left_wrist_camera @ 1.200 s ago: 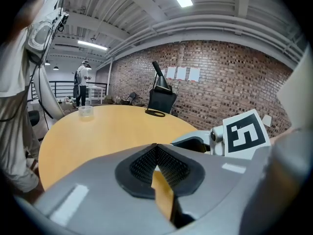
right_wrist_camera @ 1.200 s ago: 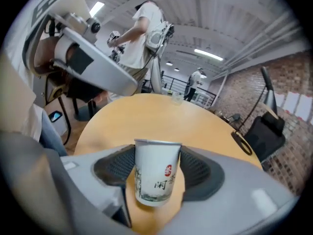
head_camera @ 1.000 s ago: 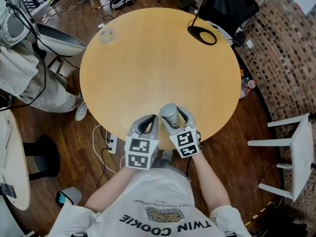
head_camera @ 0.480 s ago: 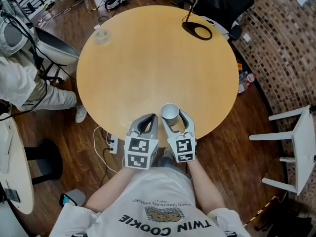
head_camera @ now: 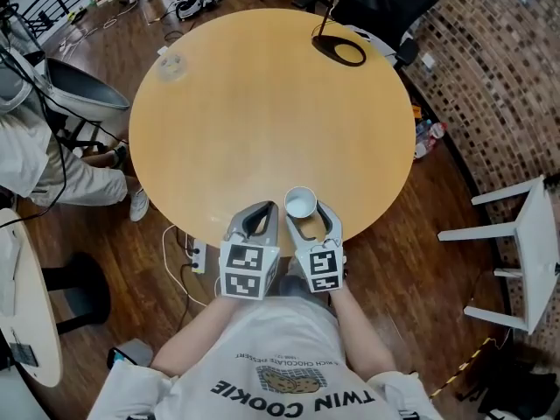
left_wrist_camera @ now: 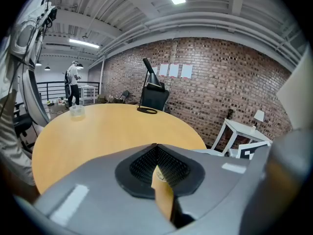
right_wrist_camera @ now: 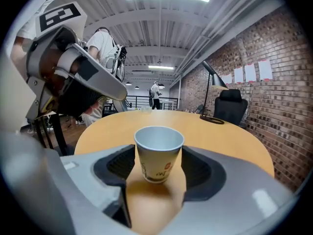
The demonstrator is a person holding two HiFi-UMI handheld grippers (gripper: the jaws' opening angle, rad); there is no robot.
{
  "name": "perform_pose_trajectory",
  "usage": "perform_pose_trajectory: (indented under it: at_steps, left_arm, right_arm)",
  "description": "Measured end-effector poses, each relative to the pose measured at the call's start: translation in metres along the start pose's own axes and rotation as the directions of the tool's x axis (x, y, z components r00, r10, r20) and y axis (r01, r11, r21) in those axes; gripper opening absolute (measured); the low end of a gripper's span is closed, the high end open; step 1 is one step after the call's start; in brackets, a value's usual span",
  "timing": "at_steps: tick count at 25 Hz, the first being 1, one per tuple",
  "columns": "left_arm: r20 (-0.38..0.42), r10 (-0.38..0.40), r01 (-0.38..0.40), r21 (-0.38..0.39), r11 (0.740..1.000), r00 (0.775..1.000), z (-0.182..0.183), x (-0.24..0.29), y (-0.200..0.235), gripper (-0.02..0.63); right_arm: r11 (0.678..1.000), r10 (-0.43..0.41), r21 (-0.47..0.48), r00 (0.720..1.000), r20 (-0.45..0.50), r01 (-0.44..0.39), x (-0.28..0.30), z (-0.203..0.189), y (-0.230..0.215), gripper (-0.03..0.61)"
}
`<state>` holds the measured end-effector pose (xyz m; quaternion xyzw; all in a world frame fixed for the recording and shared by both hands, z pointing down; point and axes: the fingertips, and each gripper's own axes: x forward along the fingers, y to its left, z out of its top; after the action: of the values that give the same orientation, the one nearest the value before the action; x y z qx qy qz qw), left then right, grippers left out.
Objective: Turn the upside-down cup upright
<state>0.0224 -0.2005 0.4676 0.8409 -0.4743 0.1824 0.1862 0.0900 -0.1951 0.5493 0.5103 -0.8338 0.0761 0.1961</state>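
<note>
White paper cup (head_camera: 300, 203), upright, near edge of round wooden table (head_camera: 262, 103).
Clasped at its sides by right gripper (head_camera: 308, 212) jaws; left gripper (head_camera: 260, 220) jaws pressed together, empty.

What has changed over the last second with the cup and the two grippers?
The right gripper turned the paper cup over: a second ago its open mouth was not showing, and now it stands mouth-up on the table near the person's edge, with the jaws still against its sides. The left gripper stayed shut beside it. The clear container and black lamp base kept their places.
</note>
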Motion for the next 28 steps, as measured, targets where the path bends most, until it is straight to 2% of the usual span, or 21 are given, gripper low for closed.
perform_pose_trajectory:
  at_steps: [6, 16, 18, 22, 28]
  left_arm:
    - [0.001, -0.037, 0.037, 0.011, 0.999, 0.999, -0.001, -0.002, -0.007, 0.006]
    - [-0.003, -0.152, 0.152, 0.029, 0.988, 0.988, -0.019, -0.015, -0.018, 0.006]
    - [-0.012, -0.177, 0.178, 0.033, 0.984, 0.984, -0.03, -0.019, -0.022, 0.006]
    - [-0.045, -0.216, 0.217, 0.01, 0.976, 0.975, -0.053, -0.031, -0.027, 0.006]
    - [-0.017, -0.19, 0.19, 0.047, 0.981, 0.982, -0.069, -0.059, -0.038, 0.006]
  right_arm:
    - [0.998, -0.025, 0.062, 0.999, -0.03, 0.027, -0.008, -0.006, -0.004, 0.287]
    - [0.974, -0.166, 0.146, 0.984, -0.064, 0.174, -0.05, 0.002, 0.004, 0.278]
    - [0.967, -0.177, 0.174, 0.982, -0.069, 0.186, -0.059, 0.002, 0.011, 0.26]
    - [0.955, -0.198, 0.211, 0.978, -0.07, 0.209, -0.077, 0.004, 0.029, 0.184]
    - [0.958, -0.178, 0.225, 0.984, -0.024, 0.179, -0.1, 0.003, 0.051, 0.158]
